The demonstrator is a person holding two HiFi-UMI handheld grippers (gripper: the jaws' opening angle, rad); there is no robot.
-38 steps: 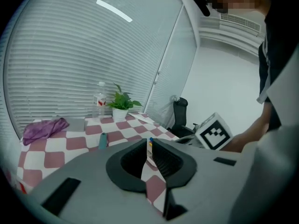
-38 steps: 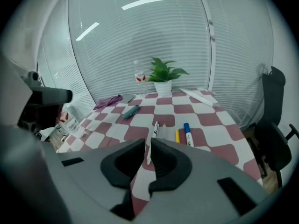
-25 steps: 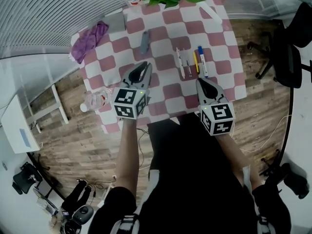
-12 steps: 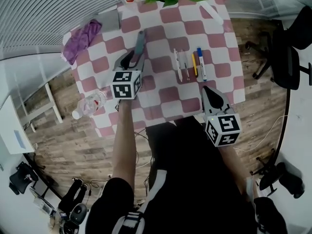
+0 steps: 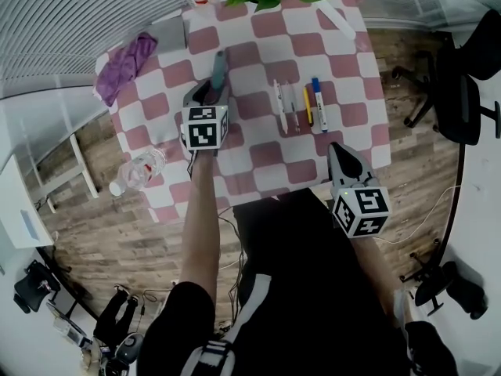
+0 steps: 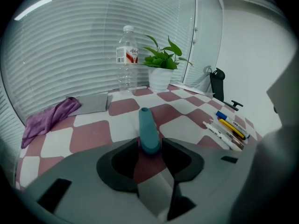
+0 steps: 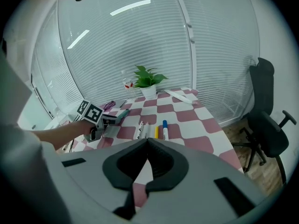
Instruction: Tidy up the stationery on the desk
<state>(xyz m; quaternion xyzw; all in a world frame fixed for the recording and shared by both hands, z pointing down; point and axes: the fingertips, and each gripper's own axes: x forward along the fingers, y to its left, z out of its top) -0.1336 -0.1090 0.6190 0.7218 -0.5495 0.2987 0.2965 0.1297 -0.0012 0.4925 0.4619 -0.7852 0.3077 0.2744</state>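
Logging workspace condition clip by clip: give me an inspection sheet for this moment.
Surface: red-and-white checked tablecloth, lying flat.
Job's things: teal pen lying alone; white pens, yellow pen and blue-capped marker side by side.
Clutter: purple cloth, flat grey pouch, water bottle, potted plant.
Tools: left tool open, its jaws have just been opening, the teal pen's near end between them; right tool shut, empty.
Cables: thin cable on the wood floor.
Surroundings: black office chair, plastic bottle left of the tablecloth, window blinds.

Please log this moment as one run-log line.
left gripper: jaws just opening, open around teal pen end | right gripper: shut, empty
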